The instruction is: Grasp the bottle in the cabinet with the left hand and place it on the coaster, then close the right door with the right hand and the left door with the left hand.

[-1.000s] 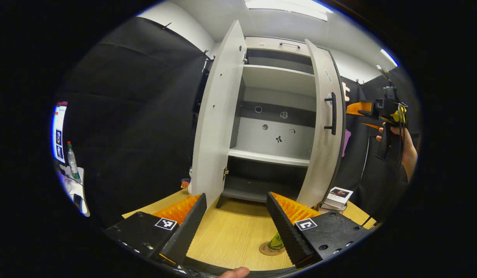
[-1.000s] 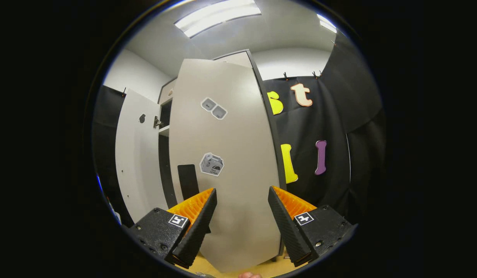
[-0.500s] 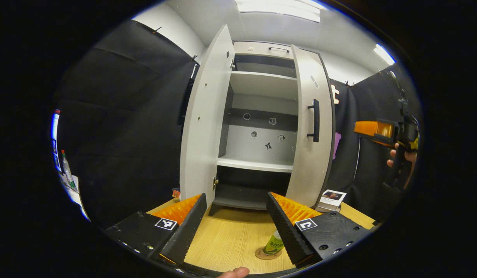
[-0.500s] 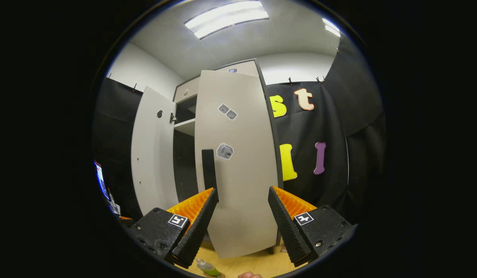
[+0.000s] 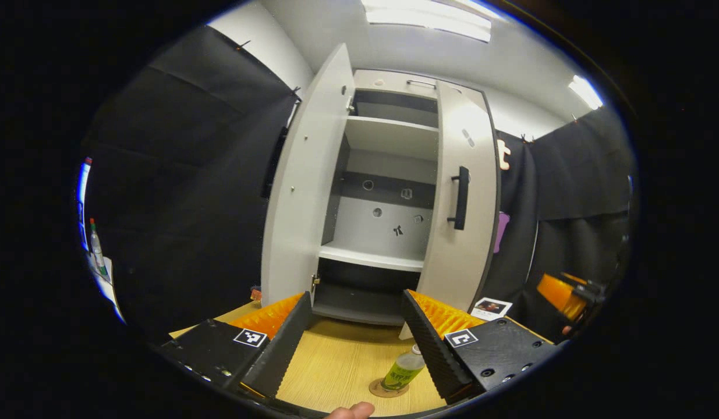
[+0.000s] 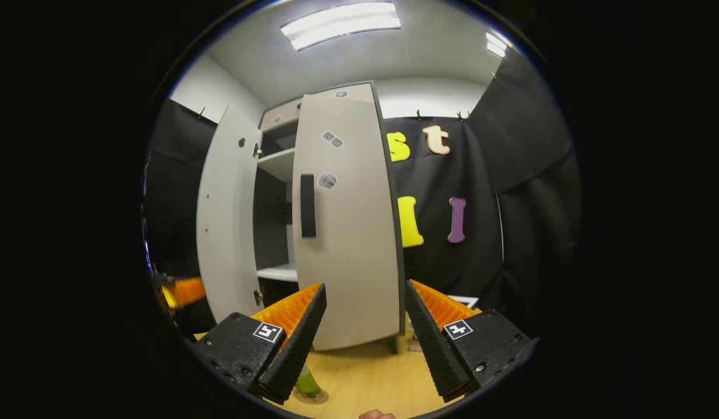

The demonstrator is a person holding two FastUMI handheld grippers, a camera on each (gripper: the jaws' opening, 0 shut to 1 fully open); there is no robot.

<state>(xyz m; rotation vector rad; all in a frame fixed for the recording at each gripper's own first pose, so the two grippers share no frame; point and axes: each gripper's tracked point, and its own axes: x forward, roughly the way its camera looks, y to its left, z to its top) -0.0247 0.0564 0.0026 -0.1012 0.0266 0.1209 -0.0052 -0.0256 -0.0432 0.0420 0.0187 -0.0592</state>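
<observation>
Green-labelled bottle (image 5: 402, 372) is standing on the coaster (image 5: 388, 389) on the desk (image 5: 342, 361), so both grippers, left gripper (image 5: 353, 331) and right gripper (image 6: 365, 326), are hanging spread and empty, facing the left door (image 5: 304, 180).

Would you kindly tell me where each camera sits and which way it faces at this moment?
Left gripper view: rides the left gripper, facing the cabinet's open shelves; its own open fingers and a fingertip show.
Right gripper view: rides the right gripper, facing the right door; its own open fingers show.
Shared: the open left door, the right door's handle and the bottle standing on the coaster.
</observation>
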